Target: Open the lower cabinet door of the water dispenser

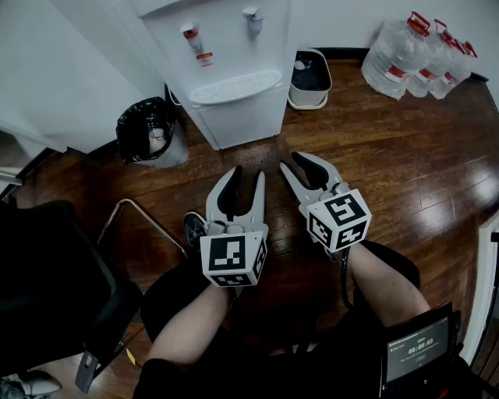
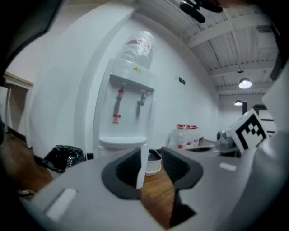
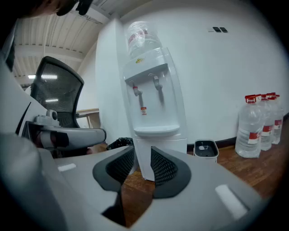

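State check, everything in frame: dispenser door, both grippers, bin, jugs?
White water dispenser's lower cabinet door: shut, untouched.
Left gripper: jaws apart, empty.
Right gripper: jaws apart, empty.
Black-bagged trash bin: open top.
Clear red-capped water jugs: capped, upright.

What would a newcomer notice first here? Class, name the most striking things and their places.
The white water dispenser stands against the far wall. Nearer, the left gripper and right gripper are side by side above the wooden floor, jaws apart, empty. Large water bottles cluster at the far right.
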